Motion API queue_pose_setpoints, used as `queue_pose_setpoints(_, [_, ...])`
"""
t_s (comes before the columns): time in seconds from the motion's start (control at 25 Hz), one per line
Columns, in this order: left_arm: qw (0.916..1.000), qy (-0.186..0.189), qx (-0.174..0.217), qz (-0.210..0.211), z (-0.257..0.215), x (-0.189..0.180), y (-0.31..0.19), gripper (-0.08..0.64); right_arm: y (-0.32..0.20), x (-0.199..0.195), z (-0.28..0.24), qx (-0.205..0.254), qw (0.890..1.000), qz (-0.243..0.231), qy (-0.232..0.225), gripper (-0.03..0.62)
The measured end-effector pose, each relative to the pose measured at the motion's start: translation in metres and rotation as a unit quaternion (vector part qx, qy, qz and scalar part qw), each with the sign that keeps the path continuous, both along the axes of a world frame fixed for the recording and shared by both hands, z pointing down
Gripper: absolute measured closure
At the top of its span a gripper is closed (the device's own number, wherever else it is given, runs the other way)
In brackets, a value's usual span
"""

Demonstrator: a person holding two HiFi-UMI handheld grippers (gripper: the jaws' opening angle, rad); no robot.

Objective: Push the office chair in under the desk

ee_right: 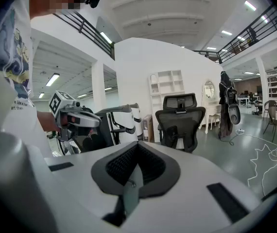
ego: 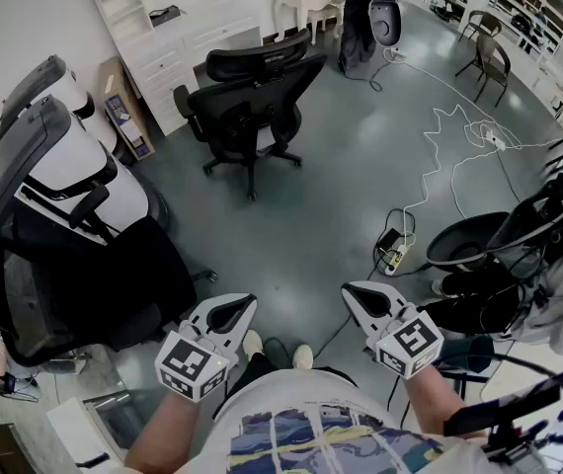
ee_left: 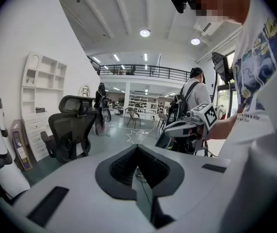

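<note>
A black mesh office chair (ego: 252, 107) stands on the grey floor, a little away from the white desk with drawers (ego: 207, 30) at the back. It also shows in the left gripper view (ee_left: 73, 130) and in the right gripper view (ee_right: 180, 120). Both grippers are held close to the person's body, far from the chair. My left gripper (ego: 234, 309) is shut with nothing in it, its jaws meeting at the tip (ee_left: 137, 147). My right gripper (ego: 359, 294) is likewise shut and empty (ee_right: 137, 144).
A large white and black chair (ego: 54, 215) stands close at the left. Dark chairs (ego: 504, 250) crowd the right. A power strip (ego: 394, 255) and a white cable (ego: 459, 131) lie on the floor ahead right. A person with a backpack (ee_left: 193, 98) stands farther off.
</note>
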State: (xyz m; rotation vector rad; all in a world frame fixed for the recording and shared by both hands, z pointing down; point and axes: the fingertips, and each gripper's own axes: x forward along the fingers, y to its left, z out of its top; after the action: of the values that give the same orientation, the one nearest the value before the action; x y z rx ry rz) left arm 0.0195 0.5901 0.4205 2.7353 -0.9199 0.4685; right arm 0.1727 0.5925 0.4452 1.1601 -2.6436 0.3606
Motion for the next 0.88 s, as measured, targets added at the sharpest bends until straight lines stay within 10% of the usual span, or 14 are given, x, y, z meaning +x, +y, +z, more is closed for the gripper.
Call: queue_pose_setpoints(0.88, [0.9999, 0.009, -0.001, 0.012, 0.007, -0.016, -0.079, 0.545, -0.073, 0.004, 0.012, -0.026, 0.998, 0.062, -0.005, 0.566])
